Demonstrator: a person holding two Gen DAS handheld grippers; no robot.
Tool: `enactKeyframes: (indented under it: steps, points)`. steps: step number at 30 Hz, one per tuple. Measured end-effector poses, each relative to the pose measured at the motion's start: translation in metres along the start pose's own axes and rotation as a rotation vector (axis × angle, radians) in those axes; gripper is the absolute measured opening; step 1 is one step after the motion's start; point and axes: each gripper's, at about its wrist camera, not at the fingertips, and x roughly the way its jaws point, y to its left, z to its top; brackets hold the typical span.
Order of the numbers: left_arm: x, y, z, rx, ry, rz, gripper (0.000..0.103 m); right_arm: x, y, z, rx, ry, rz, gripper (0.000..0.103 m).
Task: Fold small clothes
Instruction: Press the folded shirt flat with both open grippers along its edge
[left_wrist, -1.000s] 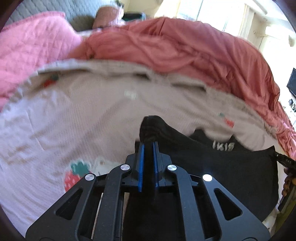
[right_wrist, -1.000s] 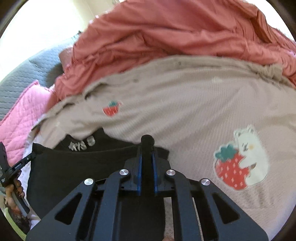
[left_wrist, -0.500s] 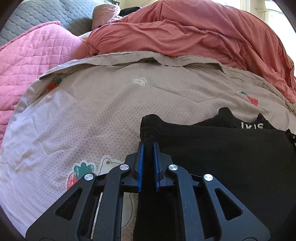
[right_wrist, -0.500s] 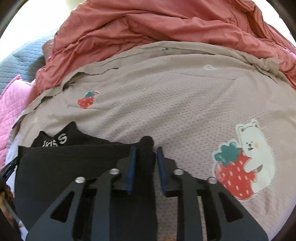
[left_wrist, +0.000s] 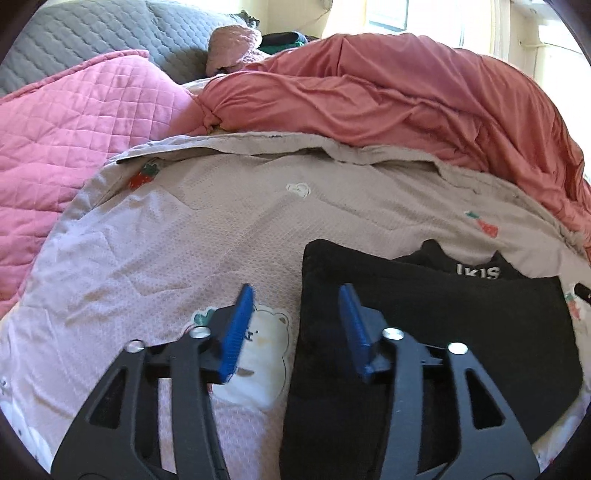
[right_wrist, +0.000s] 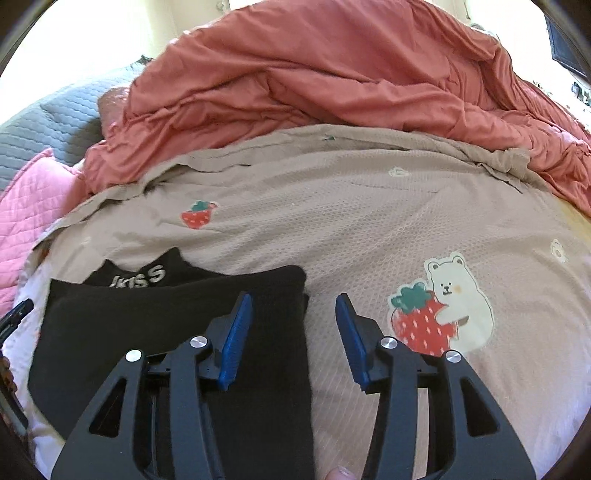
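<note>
A small black garment (left_wrist: 443, 332) with white lettering lies folded over on the beige bedspread (left_wrist: 184, 240), low right in the left wrist view. My left gripper (left_wrist: 295, 295) hovers over its left edge with jaws opening, and the blue pads (left_wrist: 236, 328) touch no cloth. In the right wrist view the same black garment (right_wrist: 155, 325) fills the lower left. My right gripper (right_wrist: 293, 301) straddles its right edge, jaws opening, pads (right_wrist: 352, 339) clear of the fabric. The tip of the other gripper shows at each view's outer edge.
A crumpled salmon duvet (left_wrist: 406, 103) is heaped along the far side of the bed. A pink quilted pillow (left_wrist: 74, 122) and a grey quilted one (left_wrist: 110, 33) lie at the far left. The bedspread carries bear-and-strawberry prints (right_wrist: 439, 306). A fingertip (right_wrist: 338, 472) shows at the bottom.
Both grippers were shut on the garment's upper corners a second ago. They carried the edge forward, laid it down and let go; both jaws now stand apart and the cloth lies flat.
</note>
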Motion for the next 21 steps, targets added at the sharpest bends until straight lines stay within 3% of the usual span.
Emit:
enactKeyframes:
  steps: [1,6,8,9,18,21]
  points:
    - [-0.005,0.000,-0.001,-0.003,-0.004,0.005,0.054,-0.004,0.001,-0.002,0.001,-0.003,0.007,0.049]
    - [-0.020,-0.002,-0.002,-0.028,-0.021,-0.025,0.072,-0.024,0.011,-0.015,-0.012,-0.024,0.034,0.061]
    - [-0.024,-0.002,-0.002,-0.038,-0.022,-0.051,0.078,-0.031,0.014,-0.021,-0.018,-0.025,0.037,0.075]
    - [-0.027,-0.003,-0.002,-0.041,-0.026,-0.060,0.078,-0.034,0.015,-0.024,-0.020,-0.030,0.035,0.076]
    - [-0.048,-0.010,-0.005,-0.013,-0.063,-0.070,0.082,-0.052,0.024,-0.040,-0.042,-0.033,0.048,0.078]
    - [-0.054,-0.012,-0.009,0.002,-0.067,-0.068,0.089,-0.056,0.026,-0.045,-0.044,-0.023,0.047,0.078]
